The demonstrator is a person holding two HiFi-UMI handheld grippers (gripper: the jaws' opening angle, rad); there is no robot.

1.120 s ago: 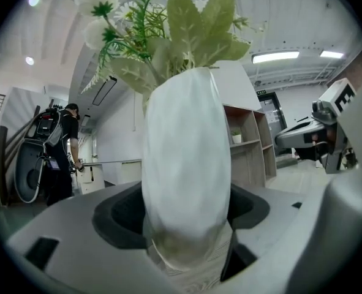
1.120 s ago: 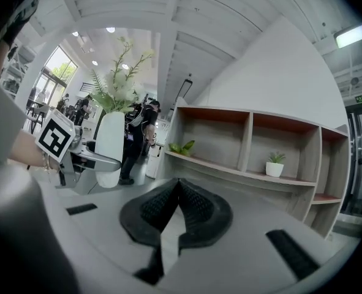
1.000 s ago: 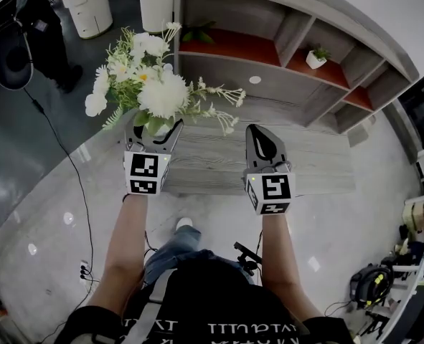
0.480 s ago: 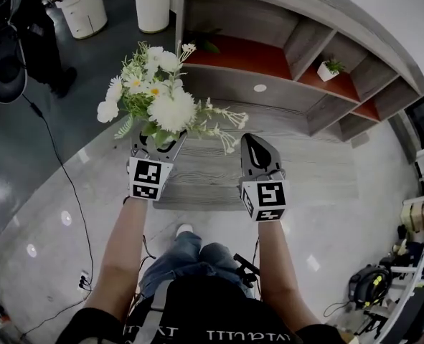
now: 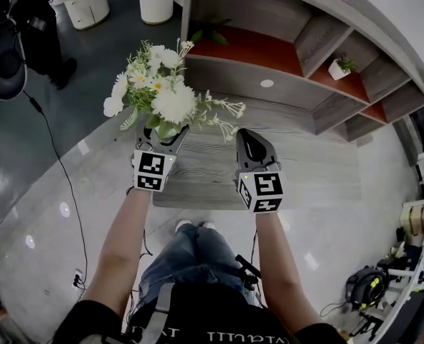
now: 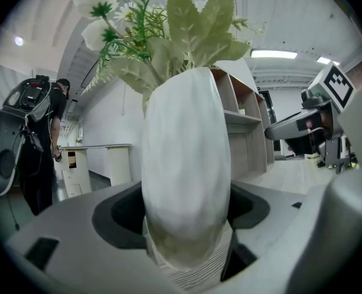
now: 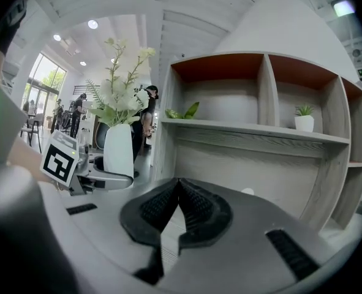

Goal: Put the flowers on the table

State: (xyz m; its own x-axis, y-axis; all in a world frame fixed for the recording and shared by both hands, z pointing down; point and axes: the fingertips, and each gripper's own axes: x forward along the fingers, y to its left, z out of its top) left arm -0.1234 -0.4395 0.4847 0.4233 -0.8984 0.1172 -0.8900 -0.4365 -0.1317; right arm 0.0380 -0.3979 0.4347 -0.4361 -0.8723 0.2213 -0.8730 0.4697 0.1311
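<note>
Head view: a grey shelf unit [image 5: 233, 77] with red-floored compartments stands behind the long grey worktop [image 5: 312, 167]. Over the worktop's left end, the flowers [image 5: 165, 99] stand upright in a white vase [image 6: 187, 164]. The left gripper [image 5: 161, 135] clasps the vase low on its body, its 2 jaws spread wide around it. The right gripper [image 5: 250, 140] hangs just beside it, jaws pressed together with nothing between them. 1 small potted plant [image 5: 341, 67] sits in a shelf compartment.
</note>
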